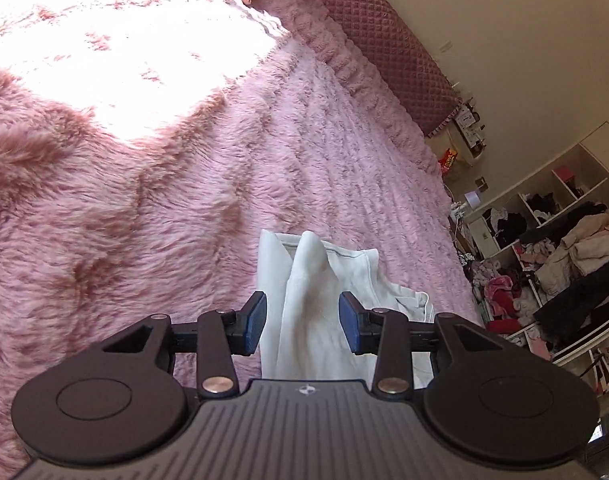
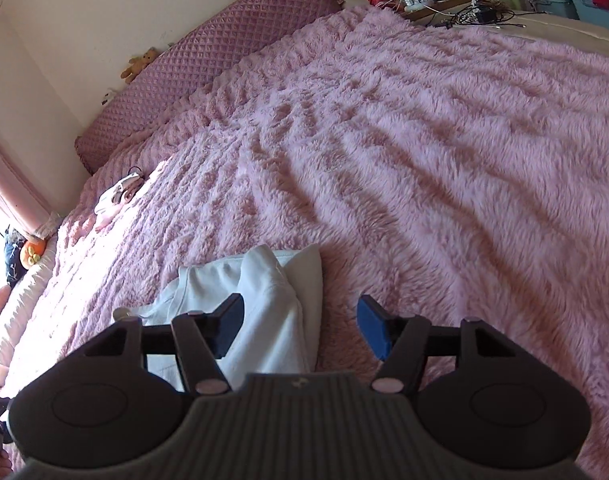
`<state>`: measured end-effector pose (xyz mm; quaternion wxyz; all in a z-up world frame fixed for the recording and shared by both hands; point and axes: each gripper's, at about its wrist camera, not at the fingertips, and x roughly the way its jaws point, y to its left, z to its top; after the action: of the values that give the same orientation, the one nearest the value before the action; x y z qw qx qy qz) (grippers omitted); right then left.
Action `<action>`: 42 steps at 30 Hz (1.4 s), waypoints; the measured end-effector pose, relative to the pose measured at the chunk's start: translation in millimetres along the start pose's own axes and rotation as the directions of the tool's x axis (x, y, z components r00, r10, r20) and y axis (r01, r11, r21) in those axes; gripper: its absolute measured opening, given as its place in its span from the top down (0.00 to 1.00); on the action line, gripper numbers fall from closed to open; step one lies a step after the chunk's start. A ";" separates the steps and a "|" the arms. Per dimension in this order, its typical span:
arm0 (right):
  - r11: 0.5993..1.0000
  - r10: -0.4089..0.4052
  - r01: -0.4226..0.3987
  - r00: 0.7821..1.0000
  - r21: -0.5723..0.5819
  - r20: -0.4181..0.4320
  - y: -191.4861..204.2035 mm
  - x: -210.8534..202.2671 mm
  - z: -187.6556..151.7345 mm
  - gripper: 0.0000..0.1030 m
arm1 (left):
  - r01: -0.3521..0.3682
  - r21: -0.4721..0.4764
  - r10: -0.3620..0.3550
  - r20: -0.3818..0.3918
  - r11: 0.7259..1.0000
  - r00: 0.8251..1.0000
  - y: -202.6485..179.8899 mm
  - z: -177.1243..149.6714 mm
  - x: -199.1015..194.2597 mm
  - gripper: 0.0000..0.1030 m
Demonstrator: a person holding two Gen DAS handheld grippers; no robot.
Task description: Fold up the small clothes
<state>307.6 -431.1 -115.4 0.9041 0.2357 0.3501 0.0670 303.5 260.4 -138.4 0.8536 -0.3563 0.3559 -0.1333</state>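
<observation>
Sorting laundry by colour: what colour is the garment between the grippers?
White garment, clearest in the left wrist view.

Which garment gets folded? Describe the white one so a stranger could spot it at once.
Start from the big bed under the shaggy pink blanket, with the quilted mauve headboard at its far side. The white garment lies bunched on the blanket's near part, right in front of both grippers. It is plain white, unlike the small pink-and-white bundle lying far off near the headboard.

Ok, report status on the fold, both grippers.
Left gripper open, right gripper open. White garment bunched on pink blanket, ungripped. Nothing in the way.
</observation>
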 end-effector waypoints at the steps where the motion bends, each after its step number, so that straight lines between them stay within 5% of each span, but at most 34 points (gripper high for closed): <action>1: 0.999 0.001 -0.001 1.000 -0.042 -0.004 3.4 2.4 -1.7 0.42 | -0.011 0.036 0.011 -0.004 0.999 1.000 -6.5 -1.4 4.5 0.57; 3: 0.993 -0.004 0.003 1.000 -0.121 -0.006 11.2 8.7 -3.6 0.42 | -0.054 0.122 0.055 -0.001 0.991 0.999 -20.5 -2.2 13.2 0.54; 7: 0.968 -0.030 0.027 1.000 -0.250 -0.009 27.1 31.5 0.5 0.41 | -0.181 0.351 0.196 -0.009 0.919 0.981 -54.7 -7.1 38.5 0.44; 11: 0.952 -0.043 0.036 0.999 -0.303 -0.016 36.2 55.7 5.7 0.41 | -0.179 0.443 0.205 -0.011 0.879 0.979 -68.1 -13.9 53.1 0.44; 15: 0.942 -0.039 0.033 0.999 -0.334 -0.011 46.2 70.7 4.9 0.42 | -0.191 0.496 0.218 0.004 0.847 0.976 -73.6 -20.5 57.9 0.88; 16: 0.940 -0.036 0.030 0.999 -0.340 -0.013 47.4 73.7 4.5 0.46 | -0.203 0.501 0.227 0.013 0.842 0.974 -73.5 -22.3 57.6 0.89; 18: 0.933 -0.058 0.039 0.997 -0.357 -0.043 54.0 83.5 3.6 0.95 | -0.220 0.508 0.229 0.045 0.833 0.972 -76.5 -23.1 55.8 0.91; 20: 0.938 -0.049 0.036 0.998 -0.346 -0.029 55.1 84.0 5.6 0.97 | -0.244 0.523 0.205 0.132 0.816 0.970 -85.3 -27.9 43.4 0.91; 22: 0.938 -0.043 0.046 0.999 -0.344 0.018 58.5 80.5 8.3 0.97 | -0.260 0.507 0.193 0.182 0.822 0.964 -89.0 -25.7 38.9 0.91; 25: 0.938 -0.081 0.079 0.997 -0.338 0.011 59.4 92.0 8.0 0.97 | -0.296 0.471 0.281 0.104 0.831 0.954 -74.7 -17.4 63.6 0.91; 28: 0.926 -0.154 0.135 0.988 -0.352 -0.026 55.5 110.9 1.9 0.87 | -0.310 0.433 0.334 0.023 0.847 0.942 -57.4 -15.7 82.4 0.83; 31: 0.928 -0.150 0.135 0.988 -0.347 -0.017 54.1 104.0 4.5 0.72 | -0.274 0.379 0.290 0.016 0.884 0.957 -53.8 -9.8 69.6 0.75; 32: 0.930 -0.143 0.135 0.990 -0.342 0.001 53.7 93.6 6.0 0.65 | -0.270 0.382 0.283 0.023 0.884 0.959 -54.9 -9.0 62.2 0.71; 34: 0.938 -0.091 0.091 0.996 -0.335 0.015 50.1 67.8 7.2 0.64 | -0.255 0.395 0.261 0.039 0.883 0.964 -59.2 -13.3 40.5 0.54; 37: 0.953 -0.009 0.010 1.000 -0.302 0.006 36.4 16.3 -0.7 0.62 | -0.212 0.384 0.209 0.049 0.899 0.977 -62.1 -30.1 1.7 0.42; 42: 0.959 0.028 -0.040 0.998 -0.281 -0.049 11.8 -60.3 -45.7 0.56 | -0.188 0.331 0.180 0.055 0.925 0.982 -52.6 -82.0 -63.6 0.38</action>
<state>232.8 -420.7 -103.0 0.9191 0.1088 0.3531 0.1370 202.0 211.5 -109.2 0.9145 -0.1726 0.3499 -0.1070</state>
